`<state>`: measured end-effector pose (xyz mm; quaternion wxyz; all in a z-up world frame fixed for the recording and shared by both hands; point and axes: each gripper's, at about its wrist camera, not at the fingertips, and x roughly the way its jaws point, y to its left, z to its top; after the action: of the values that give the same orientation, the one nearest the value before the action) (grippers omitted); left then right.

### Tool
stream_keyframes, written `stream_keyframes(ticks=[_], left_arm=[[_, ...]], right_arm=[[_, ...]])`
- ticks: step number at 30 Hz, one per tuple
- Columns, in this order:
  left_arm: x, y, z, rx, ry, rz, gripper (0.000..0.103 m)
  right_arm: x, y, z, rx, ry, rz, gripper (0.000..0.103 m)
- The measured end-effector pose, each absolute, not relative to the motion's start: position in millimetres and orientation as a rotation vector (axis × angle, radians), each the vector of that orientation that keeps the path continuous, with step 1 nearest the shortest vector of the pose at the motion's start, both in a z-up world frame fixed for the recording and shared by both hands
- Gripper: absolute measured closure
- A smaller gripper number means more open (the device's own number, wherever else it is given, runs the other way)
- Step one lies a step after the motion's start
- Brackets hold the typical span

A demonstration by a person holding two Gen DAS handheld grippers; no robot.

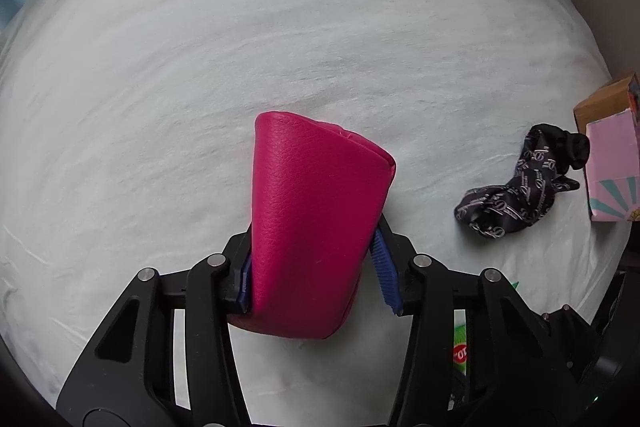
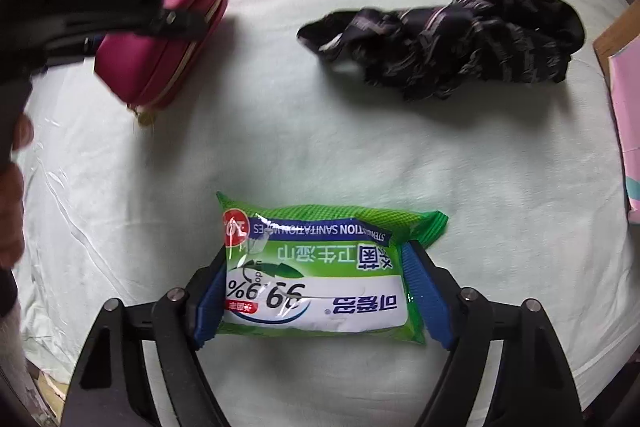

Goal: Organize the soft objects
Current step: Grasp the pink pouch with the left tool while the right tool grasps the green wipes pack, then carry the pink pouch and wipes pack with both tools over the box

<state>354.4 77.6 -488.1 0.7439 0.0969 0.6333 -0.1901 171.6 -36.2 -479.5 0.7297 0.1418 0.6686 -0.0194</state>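
My left gripper (image 1: 316, 267) is shut on a magenta leather pouch (image 1: 312, 219) and holds it above the pale green bed sheet (image 1: 280, 47). The pouch also shows in the right wrist view (image 2: 168, 43), up left, with the left gripper's black frame across it. My right gripper (image 2: 320, 291) is shut on a green pack of wet wipes (image 2: 320, 267), blue pads (image 2: 428, 303) pressing both ends. A crumpled black patterned cloth (image 2: 452, 55) lies on the sheet ahead to the right; it also shows in the left wrist view (image 1: 520, 183).
A pink box (image 1: 612, 175) with a brown cardboard box (image 1: 600, 99) behind it stands at the bed's right edge. The pink box's edge shows in the right wrist view (image 2: 628, 115). A person's hand (image 2: 12, 187) is at the left.
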Motion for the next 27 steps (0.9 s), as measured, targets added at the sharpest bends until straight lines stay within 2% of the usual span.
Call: stream_keyframes(ticks=[12,27], left_arm=[[310.1,94.1,-416.0,0.156,1.316,-0.370,0.061],[225.1,85.5,-284.8,0.072,1.174,-0.358,0.061]], right_arm=[[155.1,-60.5,-414.1,0.322,1.352,-0.028,0.030],[133.9,-98.1,-258.4,0.317,1.146,0.007,0.030]])
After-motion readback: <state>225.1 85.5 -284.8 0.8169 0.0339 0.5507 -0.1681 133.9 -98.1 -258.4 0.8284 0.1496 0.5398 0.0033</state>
